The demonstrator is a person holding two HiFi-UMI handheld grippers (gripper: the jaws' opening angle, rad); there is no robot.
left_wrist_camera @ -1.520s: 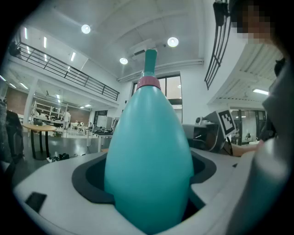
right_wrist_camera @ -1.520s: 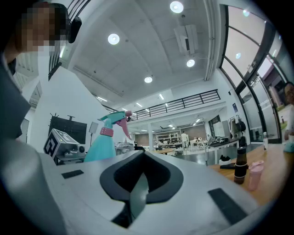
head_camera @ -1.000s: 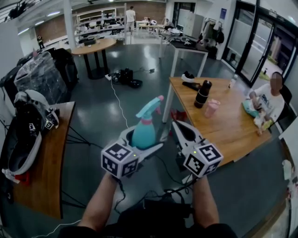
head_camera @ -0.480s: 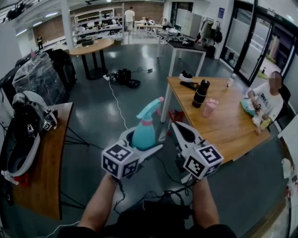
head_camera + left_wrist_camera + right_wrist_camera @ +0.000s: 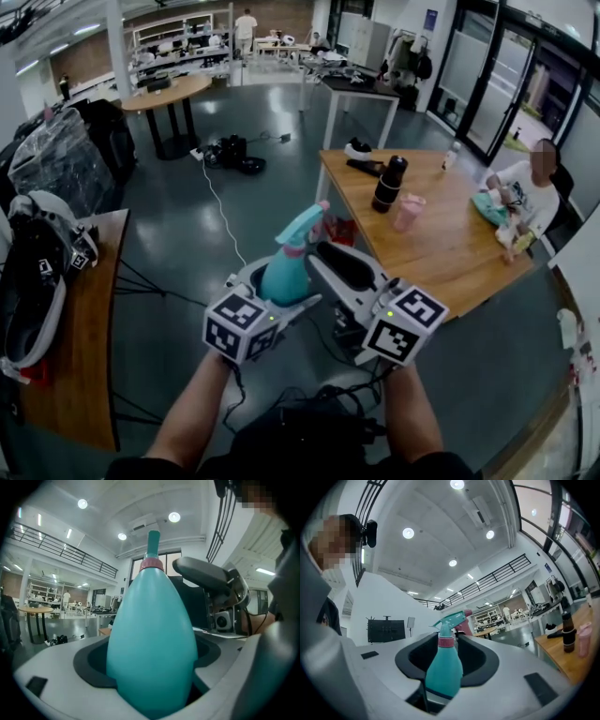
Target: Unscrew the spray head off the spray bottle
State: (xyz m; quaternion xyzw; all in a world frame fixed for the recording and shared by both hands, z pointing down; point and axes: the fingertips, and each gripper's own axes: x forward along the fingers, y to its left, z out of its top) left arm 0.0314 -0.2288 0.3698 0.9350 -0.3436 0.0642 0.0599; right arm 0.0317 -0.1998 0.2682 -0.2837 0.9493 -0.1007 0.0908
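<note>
Above the grey floor [image 5: 178,234], the left gripper [image 5: 277,292] clamps the teal spray bottle [image 5: 284,274] upright (by its body). The right gripper [image 5: 325,255], jaws just opened and pressing nothing, hangs beside the spray head [image 5: 305,225]; next it should grip and twist that.

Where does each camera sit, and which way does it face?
Head view: on the person's head, facing down at both forearms, left gripper and right gripper.
Left gripper view: on that gripper, along fingers shut on the spray bottle.
Right gripper view: along its fingers, just opening, bottle between them untouched.
Shared: all show the bottle.
</note>
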